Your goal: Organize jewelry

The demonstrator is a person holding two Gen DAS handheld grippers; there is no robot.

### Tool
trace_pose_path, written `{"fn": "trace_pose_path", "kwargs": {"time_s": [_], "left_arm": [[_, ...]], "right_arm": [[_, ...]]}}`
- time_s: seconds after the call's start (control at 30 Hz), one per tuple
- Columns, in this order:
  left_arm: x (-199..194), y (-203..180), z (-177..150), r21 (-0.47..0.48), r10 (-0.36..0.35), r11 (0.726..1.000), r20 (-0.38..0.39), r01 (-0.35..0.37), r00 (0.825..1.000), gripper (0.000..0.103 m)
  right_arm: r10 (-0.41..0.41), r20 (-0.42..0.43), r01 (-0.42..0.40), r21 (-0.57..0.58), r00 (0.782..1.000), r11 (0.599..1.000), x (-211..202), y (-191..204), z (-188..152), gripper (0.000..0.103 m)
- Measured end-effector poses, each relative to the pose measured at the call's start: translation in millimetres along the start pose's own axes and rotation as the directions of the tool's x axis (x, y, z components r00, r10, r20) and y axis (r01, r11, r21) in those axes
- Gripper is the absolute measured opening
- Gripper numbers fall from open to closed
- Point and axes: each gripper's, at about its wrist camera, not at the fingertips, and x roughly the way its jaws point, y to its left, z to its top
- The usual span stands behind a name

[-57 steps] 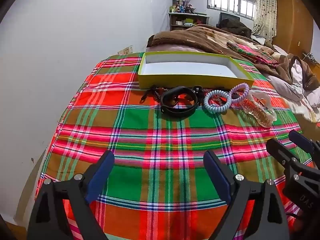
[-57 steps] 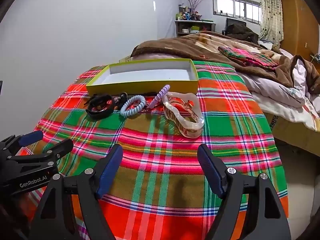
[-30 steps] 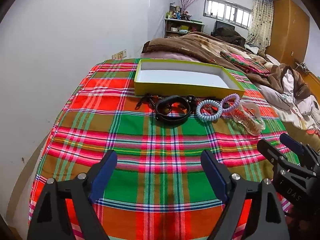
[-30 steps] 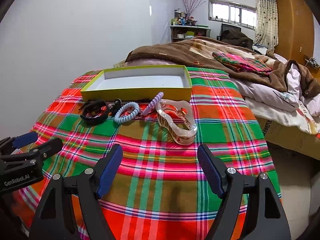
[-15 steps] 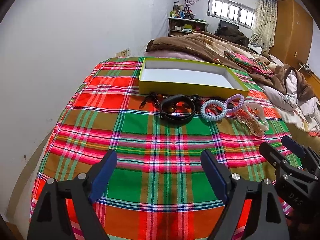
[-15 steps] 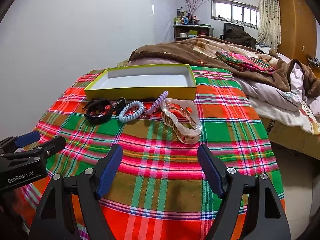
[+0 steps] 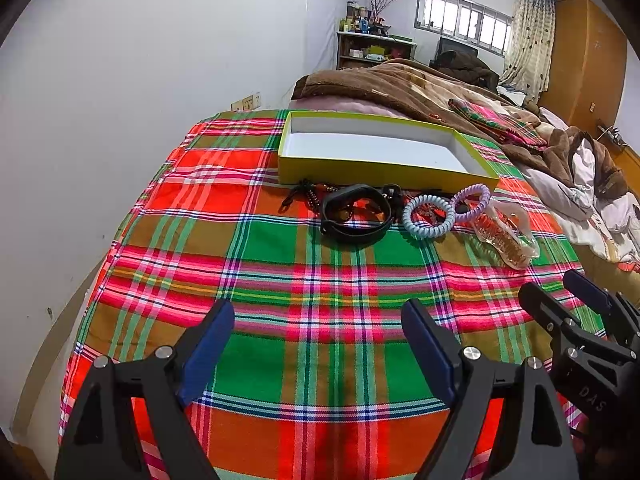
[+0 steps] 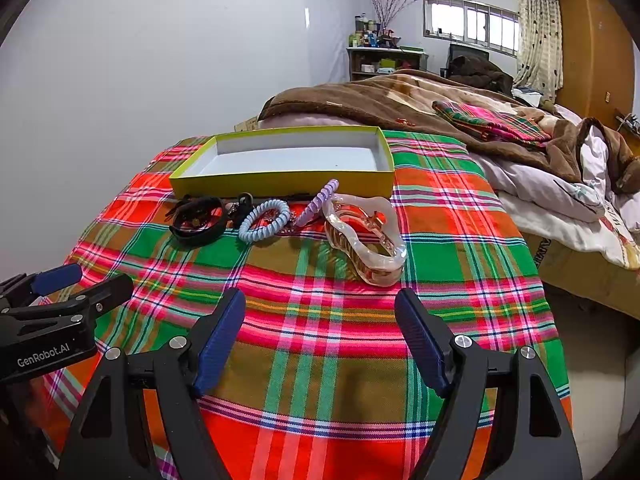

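Observation:
An empty yellow-green box [image 7: 384,170] [image 8: 280,178] with a white inside sits at the far end of the plaid cloth. In a row before it lie a black band [image 7: 356,216] [image 8: 198,220], a dark beaded piece [image 7: 308,194], a pale blue coil tie [image 7: 429,216] [image 8: 264,220], a purple coil tie [image 7: 470,197] [image 8: 322,200] and a clear amber hair claw [image 7: 506,232] [image 8: 362,240]. My left gripper [image 7: 318,340] [image 8: 82,278] hangs open over the near cloth, short of the band. My right gripper [image 8: 320,320] [image 7: 554,292] is open just short of the claw. Both hold nothing.
The plaid cloth [image 7: 280,280] covers a raised surface against a white wall [image 7: 120,100] on the left. A bed with a brown blanket [image 8: 380,100] and white bedding [image 8: 560,196] lies behind and to the right. A shelf and a window are far back.
Both views have shifted slightly nearer the row of items after drawing back a second ago. Both grippers stayed open and the items have not moved.

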Motion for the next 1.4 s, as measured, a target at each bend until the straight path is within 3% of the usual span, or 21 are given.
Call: {"fn": "trace_pose_path", "kwargs": {"time_s": [0.93, 1.4], "left_arm": [[2.9, 0.4, 1.2, 0.009, 0.003, 1.000, -0.014, -0.003, 1.000, 0.087], [25.9, 26.6, 28.2, 0.006, -0.079, 0.997, -0.045, 0.079, 0.996, 0.087]], "right_arm": [[0.017, -0.009, -0.017, -0.007, 1.000, 1.000, 5.2, -1.4, 4.7, 0.077], [0.025, 0.002, -0.025, 0.029, 1.000, 0.999, 23.1, -21.6, 33.8, 0.077]]}}
